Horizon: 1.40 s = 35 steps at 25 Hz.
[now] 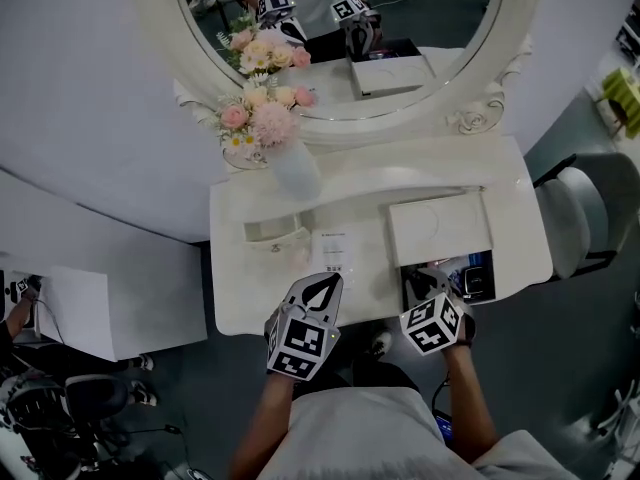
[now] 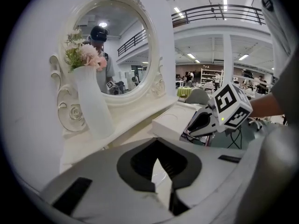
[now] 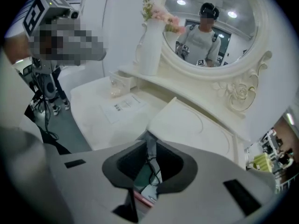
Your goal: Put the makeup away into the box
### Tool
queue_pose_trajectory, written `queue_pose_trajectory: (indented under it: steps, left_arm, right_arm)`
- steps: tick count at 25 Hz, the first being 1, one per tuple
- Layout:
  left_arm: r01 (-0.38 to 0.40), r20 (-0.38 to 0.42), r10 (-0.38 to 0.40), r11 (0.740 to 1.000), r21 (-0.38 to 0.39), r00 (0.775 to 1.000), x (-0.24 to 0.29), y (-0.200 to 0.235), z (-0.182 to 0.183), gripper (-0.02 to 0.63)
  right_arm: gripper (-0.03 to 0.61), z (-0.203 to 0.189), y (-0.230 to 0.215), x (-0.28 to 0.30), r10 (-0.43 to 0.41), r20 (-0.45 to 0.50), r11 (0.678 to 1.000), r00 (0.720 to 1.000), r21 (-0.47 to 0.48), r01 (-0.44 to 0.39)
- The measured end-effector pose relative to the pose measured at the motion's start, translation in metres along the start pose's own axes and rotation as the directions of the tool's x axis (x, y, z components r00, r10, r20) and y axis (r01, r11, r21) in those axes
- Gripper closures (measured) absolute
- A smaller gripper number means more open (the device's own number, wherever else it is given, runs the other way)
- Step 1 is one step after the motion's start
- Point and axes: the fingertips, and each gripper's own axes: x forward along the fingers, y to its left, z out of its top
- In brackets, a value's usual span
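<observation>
The white box stands open at the right of the white vanity table (image 1: 240,298), its lid (image 1: 438,226) raised. Dark makeup items (image 1: 476,280) lie in its compartment. My right gripper (image 1: 428,286) hovers over the near left corner of that compartment. In the right gripper view its jaws (image 3: 149,164) stand a little apart with nothing pressed between them; a black cord and a pink-edged item (image 3: 142,197) show below. My left gripper (image 1: 320,293) is over the table's front edge, beside the paper sheet, shut and empty (image 2: 159,164). The box lid (image 2: 170,120) shows beyond it.
A white vase of pink flowers (image 1: 290,163) stands at the back left under the oval mirror (image 1: 400,28). A small open drawer (image 1: 275,233) and a printed paper sheet (image 1: 333,251) lie mid-table. A white chair (image 1: 585,218) stands to the right.
</observation>
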Motion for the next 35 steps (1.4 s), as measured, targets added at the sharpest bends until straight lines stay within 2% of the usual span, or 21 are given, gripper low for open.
queue_pose_trajectory:
  steps: [8,18,24,35]
  left_arm:
    - [-0.056,-0.009,0.055,0.998,-0.025,0.998,-0.023,0.018,-0.021,0.607]
    - [-0.055,0.019,0.056,0.995,-0.086,0.998,-0.047,0.060,-0.043,0.607]
    - [-0.067,0.029,0.069,0.994,-0.091,0.997,-0.062,0.097,-0.054,0.607]
    - [-0.058,0.019,0.060,0.993,-0.106,0.998,-0.069,0.158,-0.081,0.607]
  right_arm:
    - [0.517,0.038,0.007,-0.023,-0.009,0.103,0.999,0.995,0.044,0.004]
    - [0.518,0.098,0.052,-0.031,0.000,0.118,1.000,0.993,-0.023,0.002]
    - [0.532,0.144,0.076,-0.020,0.016,0.139,0.998,0.990,-0.057,-0.008]
    - [0.531,0.189,0.126,0.030,0.115,0.093,0.992,0.989,-0.058,-0.110]
